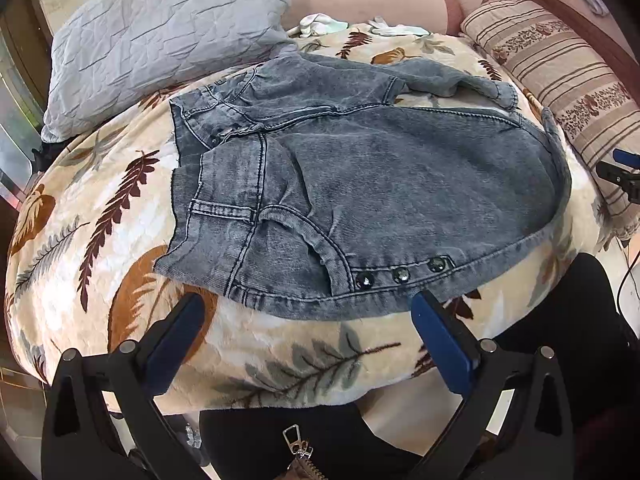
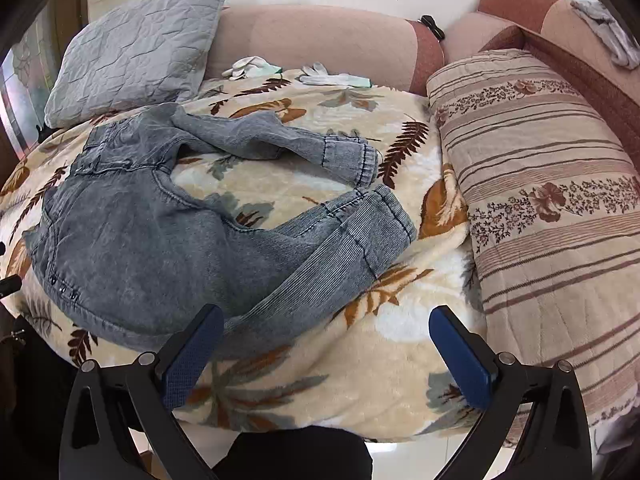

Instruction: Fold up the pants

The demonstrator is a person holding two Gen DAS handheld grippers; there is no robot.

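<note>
Left gripper (image 1: 308, 312): I see my jaws spread wide, holding nothing, poised just near the waist hem.
Right gripper (image 2: 326, 322): also wide apart and empty, beside the near leg.
Pants (image 2: 132, 232): grey denim, lying unfolded on the leaf-print blanket (image 2: 320, 368), waist left, legs splayed right.
Striped cushion (image 2: 552, 208): right of the blanket.
Grey pillow (image 2: 136, 48): far left.
White gloves (image 2: 332, 78): far edge.

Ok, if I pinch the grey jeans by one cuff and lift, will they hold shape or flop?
Probably flop: the grey jeans lie limp, both legs curved and creased on the leaf-print blanket. The ribbed cuff looks thick, so it should pinch securely. The plush blanket may drag on the denim if pulled rather than lifted.
</note>
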